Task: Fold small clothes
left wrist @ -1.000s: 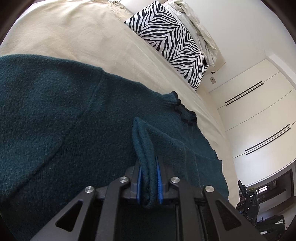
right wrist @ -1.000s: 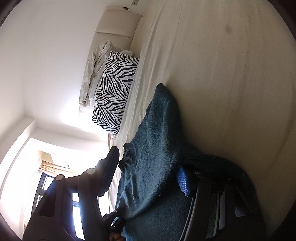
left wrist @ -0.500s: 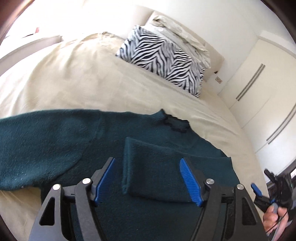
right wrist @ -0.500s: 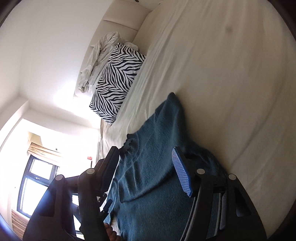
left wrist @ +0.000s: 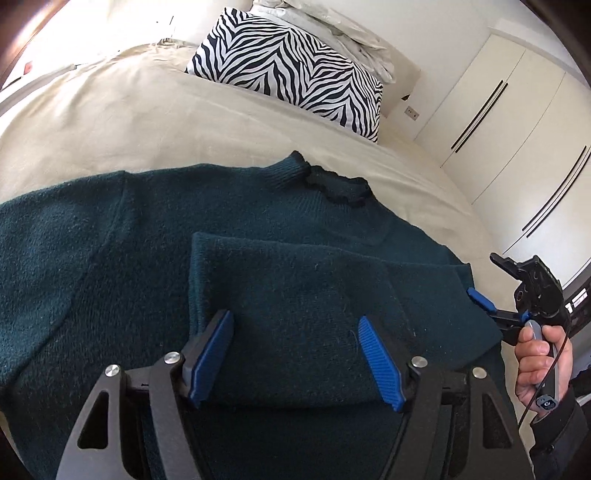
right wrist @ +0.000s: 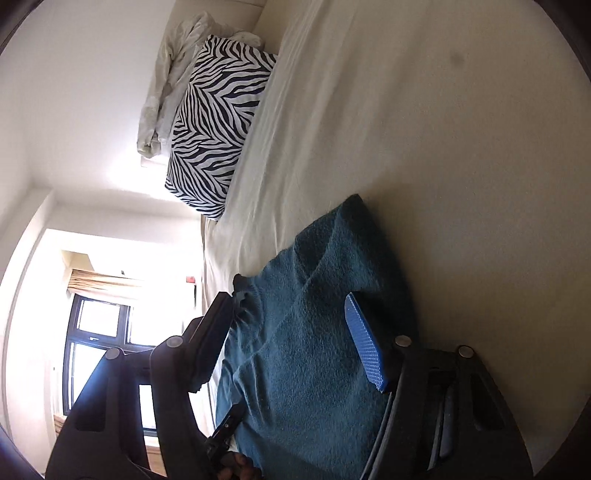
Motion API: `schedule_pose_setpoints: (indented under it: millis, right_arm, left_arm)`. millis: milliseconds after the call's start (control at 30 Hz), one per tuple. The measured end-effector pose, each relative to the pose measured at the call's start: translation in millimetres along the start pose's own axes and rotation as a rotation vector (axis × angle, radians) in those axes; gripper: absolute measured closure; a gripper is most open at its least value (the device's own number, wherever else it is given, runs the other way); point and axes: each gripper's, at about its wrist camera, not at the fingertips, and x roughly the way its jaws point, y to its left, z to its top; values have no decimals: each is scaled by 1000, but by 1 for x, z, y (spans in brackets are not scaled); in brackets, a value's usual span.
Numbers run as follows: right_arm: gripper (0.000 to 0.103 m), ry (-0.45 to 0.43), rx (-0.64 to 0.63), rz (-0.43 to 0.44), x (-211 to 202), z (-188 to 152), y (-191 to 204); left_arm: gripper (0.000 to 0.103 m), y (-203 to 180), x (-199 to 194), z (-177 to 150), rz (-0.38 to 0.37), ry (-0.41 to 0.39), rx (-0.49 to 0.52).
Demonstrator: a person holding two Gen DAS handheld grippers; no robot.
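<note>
A dark teal sweater (left wrist: 110, 258) lies flat on the beige bed (left wrist: 110, 122), its collar (left wrist: 332, 184) towards the pillow. One sleeve (left wrist: 295, 288) is folded across the body. My left gripper (left wrist: 295, 354) hovers open just over that sleeve, its blue pads (left wrist: 212, 354) apart and not pressing on the cloth. My right gripper (left wrist: 488, 278) stands at the sweater's right edge, held by a hand (left wrist: 535, 354). In the right wrist view the right gripper (right wrist: 291, 332) is open above the sweater (right wrist: 314, 350), with nothing pinched between its fingers.
A zebra-striped pillow (left wrist: 288, 62) and crumpled white bedding (left wrist: 351, 33) lie at the head of the bed. White wardrobe doors (left wrist: 517, 122) stand to the right. A window (right wrist: 99, 332) shows beyond the bed's far side. Bare sheet (right wrist: 443, 147) stretches beside the sweater.
My left gripper has opened and let go of the pinched sleeve, which now lies flat across the body. Both grippers have drawn back from the sweater, and cloth no longer drapes on the right finger.
</note>
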Motion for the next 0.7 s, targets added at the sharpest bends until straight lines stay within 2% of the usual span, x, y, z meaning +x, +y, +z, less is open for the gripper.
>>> schedule_pose_setpoints:
  millis: [133, 233, 300, 400, 467, 533, 633, 700]
  right_arm:
    - [39, 26, -29, 34, -21, -24, 7]
    - [35, 59, -91, -26, -22, -46, 1]
    - [36, 46, -163, 14, -25, -55, -6]
    - [36, 15, -136, 30, -43, -65, -11]
    - [35, 12, -128, -6, -55, -72, -11]
    - [35, 24, -156, -36, -59, -82, -10]
    - [35, 14, -159, -97, -68, -97, -7]
    - [34, -21, -142, -68, -79, -110, -3]
  left_arm:
    - [31, 0, -1, -2, -6, -11, -3]
    - [31, 1, 1, 0, -10, -12, -7]
    - [31, 3, -2, -2, -19, -15, -15]
    - [31, 12, -16, 0, -51, -11, -86]
    - [31, 20, -40, 0, -72, -32, -155]
    - [31, 31, -73, -3, -85, -87, -186]
    - [28, 67, -134, -22, -99, -190, -285]
    - [27, 106, -176, -44, -72, -254, -389]
